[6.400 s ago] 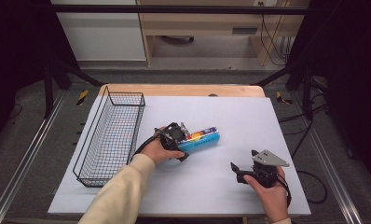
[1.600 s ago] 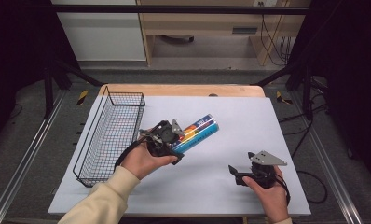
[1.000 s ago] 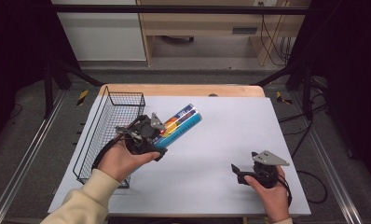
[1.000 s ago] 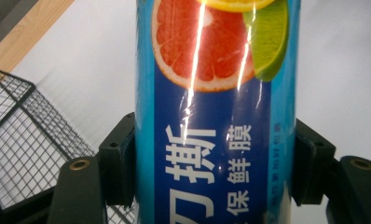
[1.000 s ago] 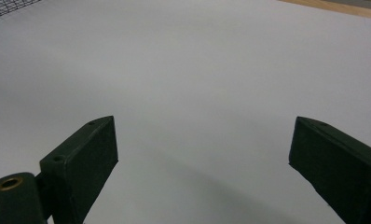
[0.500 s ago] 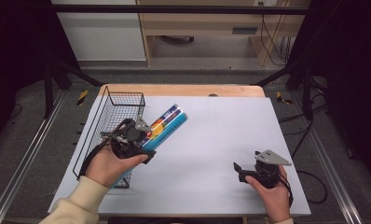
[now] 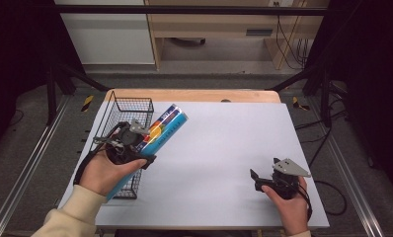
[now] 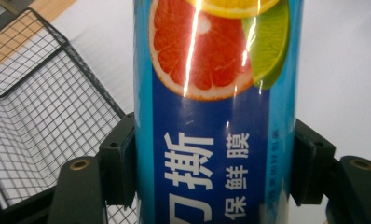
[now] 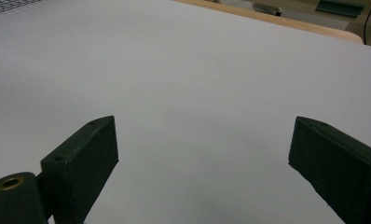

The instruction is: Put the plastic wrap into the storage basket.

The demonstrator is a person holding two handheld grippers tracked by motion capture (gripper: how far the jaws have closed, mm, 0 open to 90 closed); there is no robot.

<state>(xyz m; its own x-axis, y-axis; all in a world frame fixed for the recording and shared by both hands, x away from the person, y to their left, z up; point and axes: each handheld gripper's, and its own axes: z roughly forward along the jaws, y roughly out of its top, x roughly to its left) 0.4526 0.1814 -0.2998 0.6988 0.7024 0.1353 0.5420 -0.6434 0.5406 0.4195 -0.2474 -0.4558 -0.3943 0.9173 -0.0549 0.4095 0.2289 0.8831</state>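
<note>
- Left gripper: carried in the person's left hand, over the near right edge of the wire basket. Jaws clenched on the cling-film box, one black pad on each long side of it, as the left gripper view shows.
- Cling-film box: long, slim, blue carton printed with a grapefruit slice, a lime wedge and white Chinese lettering. Grasped near its lower end; the rest juts out past the fingertips, up and to the right in the high view. Held clear of the table, tilted, its far end above the white surface just right of the basket.
- Wire basket: black mesh, rectangular, long axis running away from the person, at the table's left side. In the left gripper view it lies to the left of and below the pads.
- Right gripper: held in the right hand at the near right of the table, low over it. Jaws released and wide apart, nothing between them; in the right gripper view bare white surface lies between and beyond the pads.
- Table: white top with a wooden strip along the far edge.
- The two grippers stand well apart.
</note>
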